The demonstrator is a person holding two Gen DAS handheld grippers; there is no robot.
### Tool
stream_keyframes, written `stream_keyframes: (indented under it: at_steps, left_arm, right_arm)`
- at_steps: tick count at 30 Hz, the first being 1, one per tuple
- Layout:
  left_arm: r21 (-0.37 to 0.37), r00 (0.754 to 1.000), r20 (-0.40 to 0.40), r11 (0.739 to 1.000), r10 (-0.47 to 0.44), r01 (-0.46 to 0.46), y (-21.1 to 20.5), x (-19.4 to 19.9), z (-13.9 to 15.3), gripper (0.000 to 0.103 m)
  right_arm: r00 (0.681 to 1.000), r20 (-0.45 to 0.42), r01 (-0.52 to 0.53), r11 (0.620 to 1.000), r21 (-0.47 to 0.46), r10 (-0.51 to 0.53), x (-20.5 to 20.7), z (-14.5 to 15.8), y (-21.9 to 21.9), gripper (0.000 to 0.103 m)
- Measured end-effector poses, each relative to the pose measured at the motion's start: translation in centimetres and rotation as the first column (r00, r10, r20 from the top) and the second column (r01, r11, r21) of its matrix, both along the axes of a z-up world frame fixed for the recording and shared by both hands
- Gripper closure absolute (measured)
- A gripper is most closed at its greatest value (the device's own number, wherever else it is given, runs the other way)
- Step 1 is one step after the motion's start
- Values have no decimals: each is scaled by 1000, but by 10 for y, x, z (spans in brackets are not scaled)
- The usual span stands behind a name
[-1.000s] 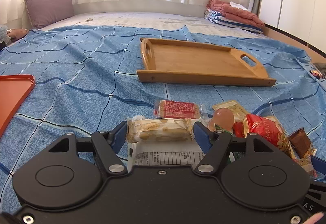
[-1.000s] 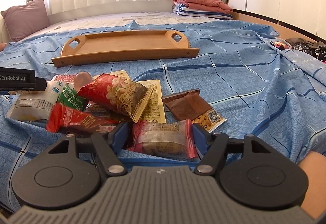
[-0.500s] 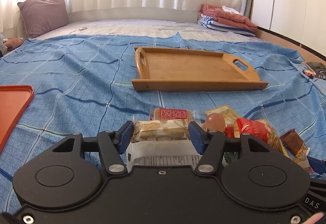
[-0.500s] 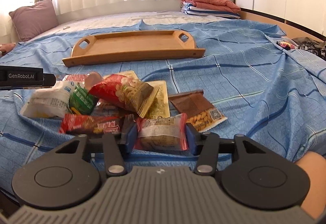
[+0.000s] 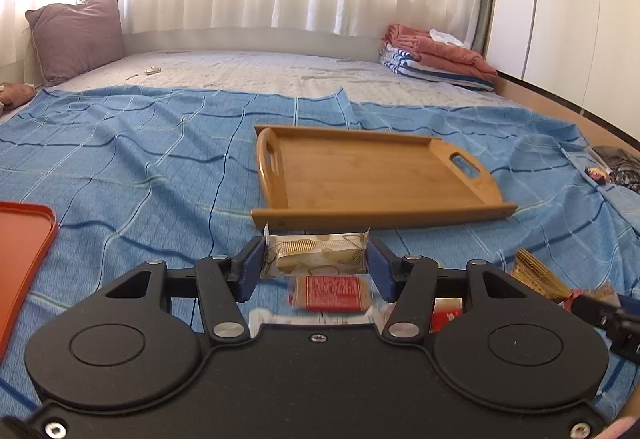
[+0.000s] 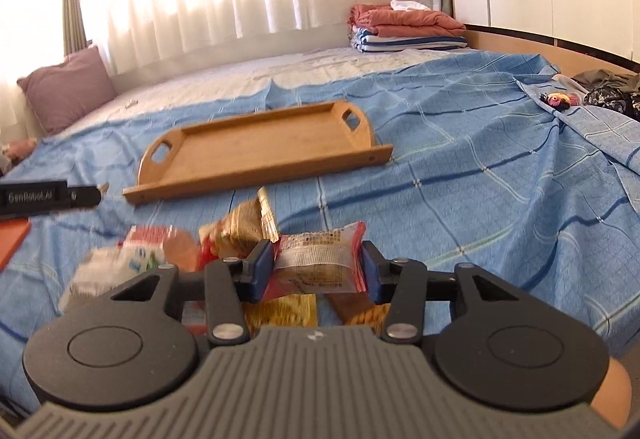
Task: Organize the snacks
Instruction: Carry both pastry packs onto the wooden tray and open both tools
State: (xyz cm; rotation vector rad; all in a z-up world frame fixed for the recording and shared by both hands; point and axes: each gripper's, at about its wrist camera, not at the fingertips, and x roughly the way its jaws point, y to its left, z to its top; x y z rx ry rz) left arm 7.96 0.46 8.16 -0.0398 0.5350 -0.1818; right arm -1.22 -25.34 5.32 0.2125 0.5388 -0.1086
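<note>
Sunlit bedroom, white curtains behind, blue checked sheet (image 5: 132,175) spread over the bed; wooden tray (image 5: 372,175) lying bare on it, orange tray (image 5: 24,239) at the left edge. Left gripper (image 5: 316,263) clamped on a cream biscuit pack (image 5: 316,253) and closing a little more — pack lifted clear of the sheet, long axis crosswise between the pads. Right gripper (image 6: 318,265) likewise tightening on a clear red-edged snack pack (image 6: 320,257), raised above the remaining snack pile (image 6: 176,251). Wooden tray straight ahead of both claws, beyond the pile, long side facing them; looks slightly nearer the left gripper — probably a short forward carry for each, no turn needed.
</note>
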Motion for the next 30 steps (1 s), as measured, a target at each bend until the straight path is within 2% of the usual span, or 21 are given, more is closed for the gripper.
stream_keyframes:
  at_steps: [6,11,14,18,23,30]
  left_arm:
    - [-19,1000,0,1000,-17,17,-4,20,11,51]
    - [-62,998,-48,998,-28,25,-6,49,13,52]
    - [-86,997,-74,996,-29,22,-6,69,13,52]
    - [-112,993,-116,994,-27,14,-9,103,15,53]
    - [-175,977,-209,984,-31,-7,-15,157,10,53]
    - [-170,952,-306,985,-22,-31,-36,215,-14,53]
  right_arm:
    - [1000,18,15,999,31,-15,34,16,-26,54]
    - [1000,12,0,997,71,-1,71,27,-44,54]
    - [999,-1,-39,991,129,39,100,29,-55,54]
    - [995,-60,-63,979,192,75,143,26,-63,54]
    - [986,-118,-94,976,198,119,196,19,-65,54]
    - [964,-221,-104,976,192,146,254,-4,-56,54]
